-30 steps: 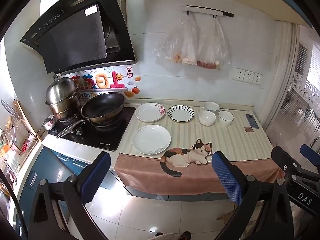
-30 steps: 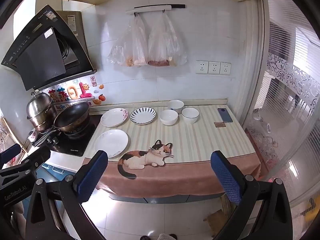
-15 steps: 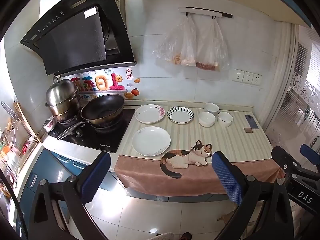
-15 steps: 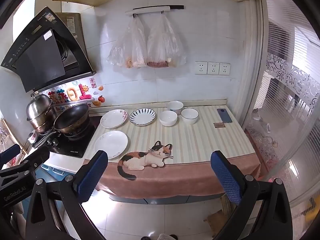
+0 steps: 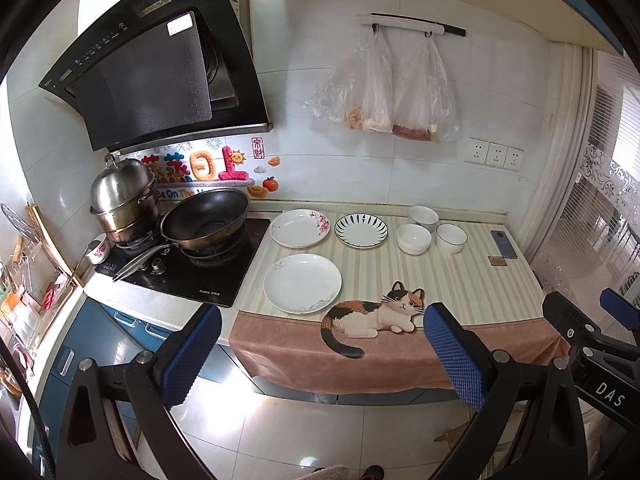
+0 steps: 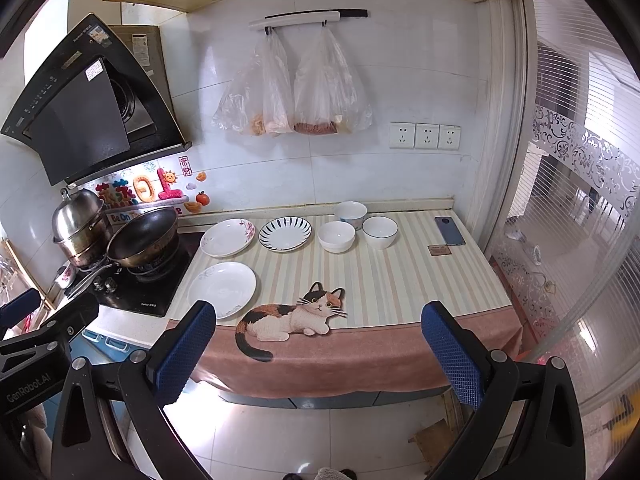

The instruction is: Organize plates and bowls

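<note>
On a striped counter cloth (image 5: 440, 276) lie three plates: a plain white plate (image 5: 302, 282) (image 6: 222, 289) nearest me, a flowered plate (image 5: 299, 227) (image 6: 227, 237) behind it, and a blue-striped plate (image 5: 361, 230) (image 6: 285, 233) to its right. Three white bowls (image 5: 414, 238) (image 6: 336, 235) cluster further right, one (image 6: 379, 231) with a dark rim, one (image 6: 350, 212) at the wall. My left gripper (image 5: 320, 348) is open and empty, held back from the counter's front edge. My right gripper (image 6: 318, 350) is open too, also short of the counter.
A hob (image 5: 192, 264) with a black wok (image 5: 206, 218) and a steel pot (image 5: 122, 196) stands left of the plates. A phone (image 6: 450, 230) and a small brown card (image 6: 439, 250) lie at the right end. Plastic bags (image 6: 292, 88) hang on the wall above.
Both views have edged slightly closer to the counter and tilted a little; nothing on the counter has moved and both grippers stay open.
</note>
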A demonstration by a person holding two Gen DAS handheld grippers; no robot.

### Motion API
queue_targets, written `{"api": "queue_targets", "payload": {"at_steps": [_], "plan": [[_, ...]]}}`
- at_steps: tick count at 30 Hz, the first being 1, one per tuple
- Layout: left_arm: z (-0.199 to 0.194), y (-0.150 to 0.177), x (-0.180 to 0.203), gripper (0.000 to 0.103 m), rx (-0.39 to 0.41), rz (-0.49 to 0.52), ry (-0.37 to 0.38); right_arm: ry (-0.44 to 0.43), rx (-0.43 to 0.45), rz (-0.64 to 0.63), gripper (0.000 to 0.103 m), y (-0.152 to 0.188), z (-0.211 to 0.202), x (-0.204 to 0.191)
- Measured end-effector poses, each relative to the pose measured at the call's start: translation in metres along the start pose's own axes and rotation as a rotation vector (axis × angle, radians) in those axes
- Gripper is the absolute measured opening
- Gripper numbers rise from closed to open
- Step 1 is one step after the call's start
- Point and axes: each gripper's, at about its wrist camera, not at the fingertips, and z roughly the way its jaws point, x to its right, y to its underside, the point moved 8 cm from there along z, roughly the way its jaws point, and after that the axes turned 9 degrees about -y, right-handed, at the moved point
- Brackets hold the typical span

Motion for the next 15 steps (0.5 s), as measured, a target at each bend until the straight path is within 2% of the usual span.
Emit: {"api": "queue_targets", "payload": {"at_steps": [15], "plan": [[0.0040, -0.0041, -0.0047, 0.103, 0.001, 0.000, 0.001, -0.003, -0.009, 0.004, 0.103, -0.0006, 0.0093, -0.0042]]}}
